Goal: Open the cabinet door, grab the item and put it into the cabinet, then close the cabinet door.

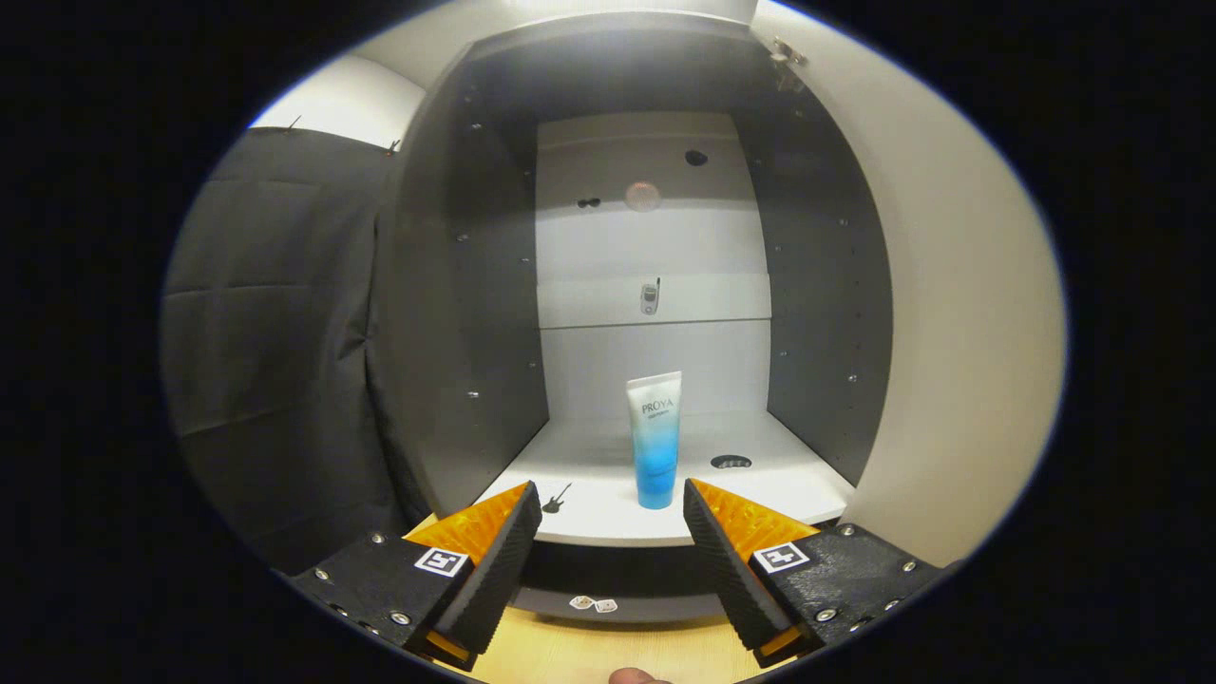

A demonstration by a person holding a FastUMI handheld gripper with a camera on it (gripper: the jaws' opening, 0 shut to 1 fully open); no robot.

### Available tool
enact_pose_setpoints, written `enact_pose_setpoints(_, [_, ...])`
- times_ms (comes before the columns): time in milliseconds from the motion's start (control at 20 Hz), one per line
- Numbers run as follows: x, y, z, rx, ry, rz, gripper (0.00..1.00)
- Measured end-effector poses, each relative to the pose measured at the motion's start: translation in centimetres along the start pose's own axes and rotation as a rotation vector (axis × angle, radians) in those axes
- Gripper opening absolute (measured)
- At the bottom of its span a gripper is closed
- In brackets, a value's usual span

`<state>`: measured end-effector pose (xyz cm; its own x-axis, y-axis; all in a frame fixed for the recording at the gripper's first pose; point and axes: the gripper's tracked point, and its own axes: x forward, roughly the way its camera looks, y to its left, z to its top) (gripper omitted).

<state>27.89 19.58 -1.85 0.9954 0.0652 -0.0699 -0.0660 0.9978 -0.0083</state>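
Tube [655,439] upright on cabinet shelf [589,475] (cap down, long axis vertical), just beyond gripper [613,508], jaws apart, gripping nothing.

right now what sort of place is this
Likely a test booth: an open cabinet with a blue tube standing on its shelf, dark cloth alongside. Gripper jaws open, before the tube.

Tongs-mounted fisheye, facing open cabinet [655,285], near
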Motion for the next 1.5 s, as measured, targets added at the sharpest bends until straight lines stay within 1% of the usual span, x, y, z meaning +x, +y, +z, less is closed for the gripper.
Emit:
enact_pose_setpoints(250, [-6.5, 2.2, 0.7, 0.042, -0.025, 0.005, 0.94])
enact_pose_setpoints(550, [-14.7, 3.6, 0.1, 0.042, -0.012, 0.002, 0.93])
enact_pose_setpoints(600, [-16.0, 3.9, 0.1, 0.051, -0.011, 0.008, 0.93])
enact_pose_setpoints(750, [-19.5, 4.9, 0.3, 0.081, 0.008, 0.059, 0.93])
enact_pose_setpoints(850, [-21.6, 4.5, 1.1, 0.074, 0.002, 0.069, 0.93])
enact_pose_setpoints(1050, [-25.8, 2.6, 2.8, 0.074, -0.026, 0.061, 0.93])
enact_pose_setpoints(1250, [-29.9, -2.1, 2.7, 0.055, -0.022, 0.02, 0.93])
enact_pose_setpoints(1400, [-32.4, -7.2, 1.7, 0.047, 0.001, -0.043, 0.93])
enact_pose_setpoints(1500, [-33.9, -11.0, 0.9, 0.057, 0.014, -0.106, 0.93])
